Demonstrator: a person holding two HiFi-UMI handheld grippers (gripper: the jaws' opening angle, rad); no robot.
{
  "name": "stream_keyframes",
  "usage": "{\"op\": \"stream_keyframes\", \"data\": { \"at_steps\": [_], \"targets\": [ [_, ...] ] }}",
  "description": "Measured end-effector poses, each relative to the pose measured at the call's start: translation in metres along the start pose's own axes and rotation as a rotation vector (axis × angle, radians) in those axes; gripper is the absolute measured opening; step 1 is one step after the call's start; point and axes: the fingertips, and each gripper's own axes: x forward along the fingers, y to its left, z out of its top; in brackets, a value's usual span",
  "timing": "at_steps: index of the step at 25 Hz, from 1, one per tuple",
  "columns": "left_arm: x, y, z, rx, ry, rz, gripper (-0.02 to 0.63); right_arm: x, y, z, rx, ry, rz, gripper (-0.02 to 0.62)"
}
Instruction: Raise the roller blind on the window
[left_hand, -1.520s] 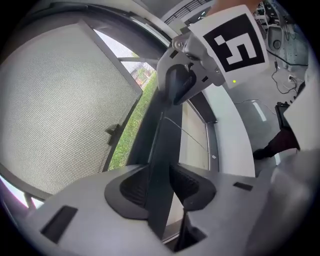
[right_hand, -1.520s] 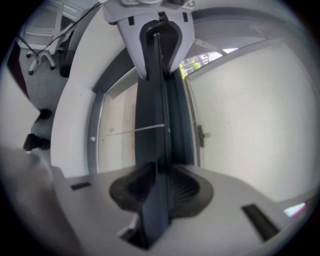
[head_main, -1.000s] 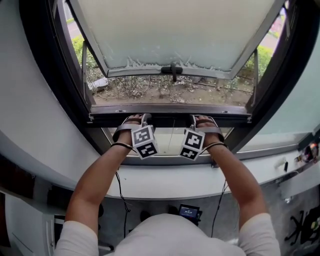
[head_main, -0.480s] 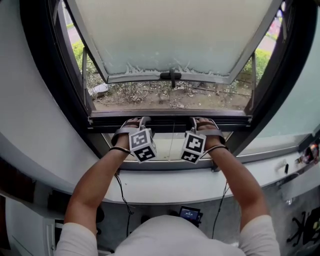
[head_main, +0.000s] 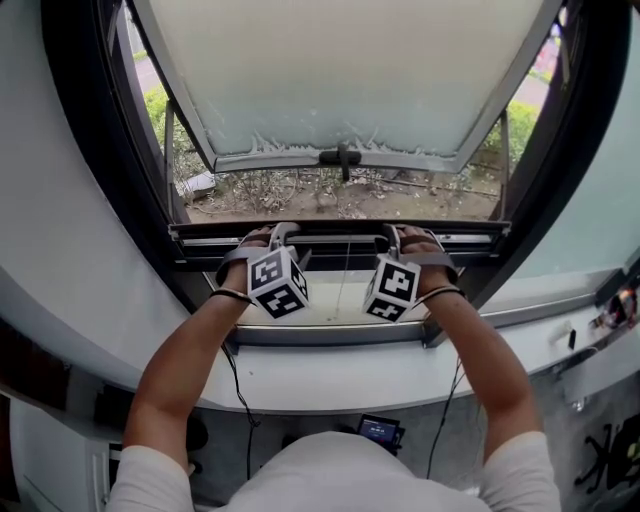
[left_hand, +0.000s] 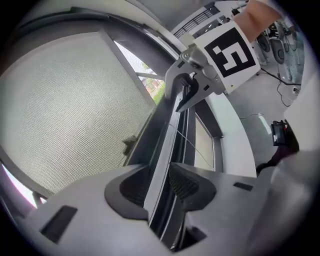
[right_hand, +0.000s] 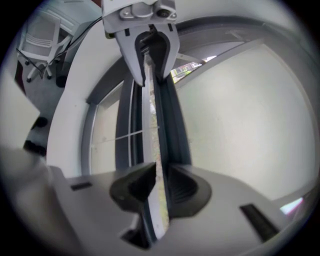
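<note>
Both the left gripper (head_main: 282, 234) and the right gripper (head_main: 389, 236) are clamped on the roller blind's bottom bar (head_main: 340, 238), which sits low, just above the window sill (head_main: 340, 378); lift one side faster and I'd expect it to tilt, jam, or slip free.

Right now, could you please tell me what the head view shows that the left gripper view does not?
Head view only: the person's left arm and the ground outside. Left gripper view only: the pads of the left tongs shut on the rail, and the fine mesh of the pane. Both: the rail, the right tongs gripping it, and the sash handle.
</note>
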Motion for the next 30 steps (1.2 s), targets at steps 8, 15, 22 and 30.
{"op": "stream_keyframes", "data": {
  "at_steps": [8,15,22,30],
  "targets": [
    [-0.009,0.014,0.01,-0.069,-0.045,0.024,0.14,-0.006,-0.015,0.002,-0.004,-0.016,-0.045,0.087],
    [-0.024,0.037,0.023,-0.099,-0.088,0.055,0.129,-0.018,-0.039,0.009,0.03,-0.055,-0.104,0.087],
    [-0.036,0.056,0.034,-0.095,-0.108,0.09,0.115,-0.027,-0.062,0.011,0.045,-0.066,-0.14,0.087],
    [-0.043,0.07,0.043,-0.005,-0.104,0.121,0.117,-0.032,-0.083,0.014,0.066,-0.078,-0.175,0.087]
  ]
}}
